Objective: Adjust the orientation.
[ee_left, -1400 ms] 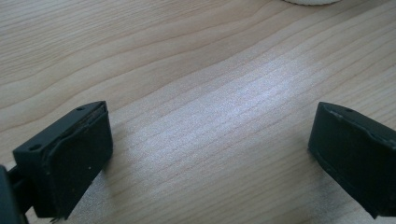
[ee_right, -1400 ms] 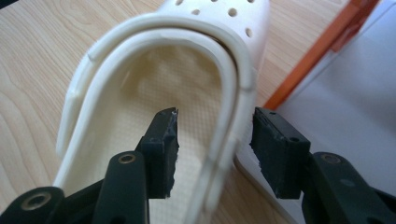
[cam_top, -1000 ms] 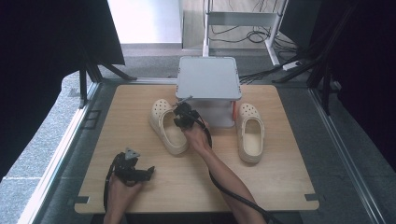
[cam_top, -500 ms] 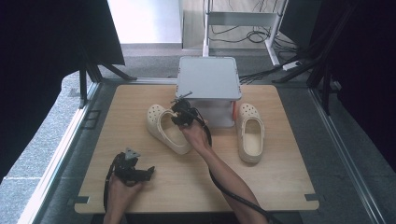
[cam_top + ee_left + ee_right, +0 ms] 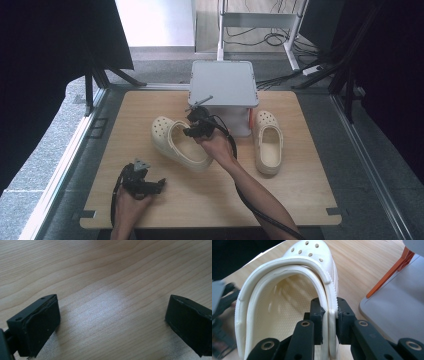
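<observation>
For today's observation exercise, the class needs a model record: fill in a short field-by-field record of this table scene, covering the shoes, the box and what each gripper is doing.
Surface: pale wooden table
Held shoe: cream perforated foam clog, left of centre, lying at a slant
Right gripper: shut on the held clog's side wall, one jaw inside, one outside
Other shoe: matching cream foam clog, right of the box, toe pointing away, untouched
Box: grey square-topped box at the table's far edge, orange part at its side
Left gripper: open, jaws wide over bare wood, near front-left corner
</observation>
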Demonstrator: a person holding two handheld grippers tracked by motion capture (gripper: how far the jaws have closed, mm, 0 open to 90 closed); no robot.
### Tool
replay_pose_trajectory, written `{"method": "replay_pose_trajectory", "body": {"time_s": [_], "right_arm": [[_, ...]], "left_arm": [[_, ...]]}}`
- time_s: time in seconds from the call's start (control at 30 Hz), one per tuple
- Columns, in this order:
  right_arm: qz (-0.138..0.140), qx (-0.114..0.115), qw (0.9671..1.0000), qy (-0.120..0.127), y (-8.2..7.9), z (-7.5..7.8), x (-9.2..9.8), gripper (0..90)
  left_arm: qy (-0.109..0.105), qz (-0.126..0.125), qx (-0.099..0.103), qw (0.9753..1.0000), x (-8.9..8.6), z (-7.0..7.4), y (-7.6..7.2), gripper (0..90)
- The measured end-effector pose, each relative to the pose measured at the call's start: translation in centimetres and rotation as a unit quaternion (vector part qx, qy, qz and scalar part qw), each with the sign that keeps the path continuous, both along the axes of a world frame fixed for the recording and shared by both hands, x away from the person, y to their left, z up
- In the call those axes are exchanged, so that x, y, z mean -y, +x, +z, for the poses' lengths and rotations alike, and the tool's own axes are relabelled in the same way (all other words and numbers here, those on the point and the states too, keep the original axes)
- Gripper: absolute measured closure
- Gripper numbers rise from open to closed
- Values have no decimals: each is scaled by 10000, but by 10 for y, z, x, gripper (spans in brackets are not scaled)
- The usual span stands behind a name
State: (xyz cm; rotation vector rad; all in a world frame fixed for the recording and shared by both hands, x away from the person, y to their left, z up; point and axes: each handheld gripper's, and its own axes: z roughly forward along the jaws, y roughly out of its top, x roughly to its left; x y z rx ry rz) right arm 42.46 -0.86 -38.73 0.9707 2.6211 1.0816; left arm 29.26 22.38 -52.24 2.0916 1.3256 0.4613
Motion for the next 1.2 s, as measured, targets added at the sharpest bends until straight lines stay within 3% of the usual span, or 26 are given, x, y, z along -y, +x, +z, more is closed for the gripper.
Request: {"method": "replay_pose_trajectory", "body": {"time_s": [0.27,0.5,0.7,0.97,1.2], "right_arm": [[293,-32,9995,150,-35,10,26,779],[480,-177,9981,357,-67,5,47,778],[477,-286,9976,417,-91,-18,58,778],[351,-446,9969,541,-120,-51,64,777],[307,-391,9973,533,-135,-68,71,774]], "left_arm": [[14,-29,-9,10000,-6,0,-2,0],[26,156,-41,9999,-24,1,-3,0],[14,250,-51,9997,-33,0,-4,0],[-19,302,-15,9995,-32,0,-5,0],[-3,299,-23,9996,-32,0,-4,0]]}}
